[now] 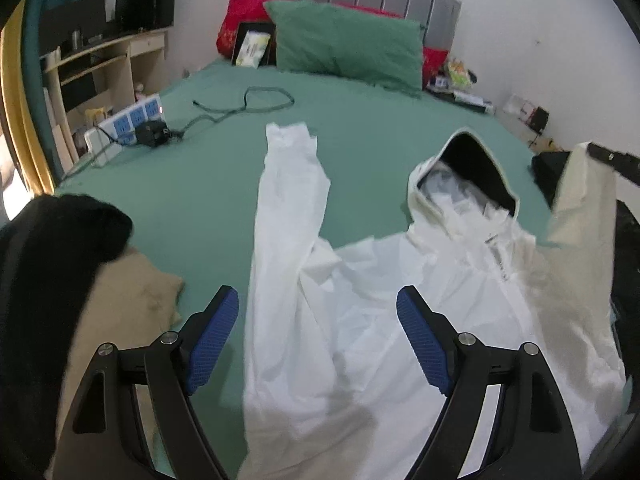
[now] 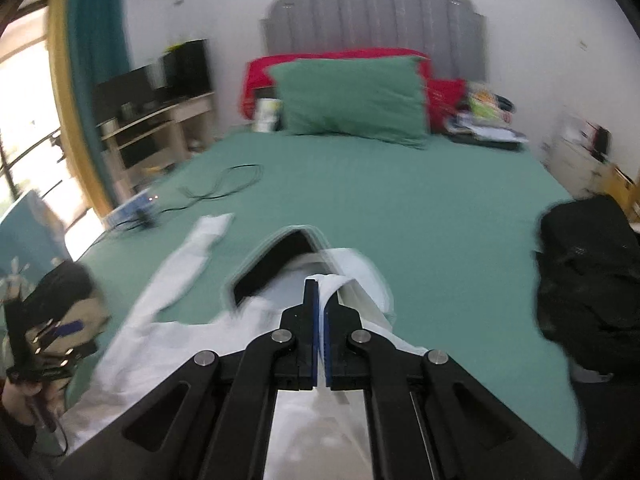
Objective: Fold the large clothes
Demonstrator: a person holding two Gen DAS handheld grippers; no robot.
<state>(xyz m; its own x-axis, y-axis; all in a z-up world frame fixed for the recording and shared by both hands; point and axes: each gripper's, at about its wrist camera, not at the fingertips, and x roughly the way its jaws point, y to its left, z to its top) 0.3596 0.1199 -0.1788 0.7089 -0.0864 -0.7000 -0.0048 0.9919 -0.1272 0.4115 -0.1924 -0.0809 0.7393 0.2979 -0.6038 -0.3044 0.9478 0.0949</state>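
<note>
A white hooded jacket (image 1: 360,320) lies spread on the green bed sheet (image 1: 380,128). Its left sleeve (image 1: 292,184) stretches away from me and its dark-lined hood (image 1: 472,168) lies open. My left gripper (image 1: 318,312) is open and empty, just above the jacket's body. My right gripper (image 2: 320,284) is shut on the jacket's right sleeve (image 2: 360,280) and holds it lifted above the bed. In the left wrist view that sleeve (image 1: 580,208) hangs from the right gripper (image 1: 604,156). The hood also shows in the right wrist view (image 2: 276,268).
A black garment (image 1: 52,260) and a beige one (image 1: 132,300) lie at the near left. A black bag (image 2: 588,280) sits at the right edge. A power strip (image 1: 128,120) and cable (image 1: 256,100) lie at the left. A green pillow (image 1: 348,44) leans at the headboard.
</note>
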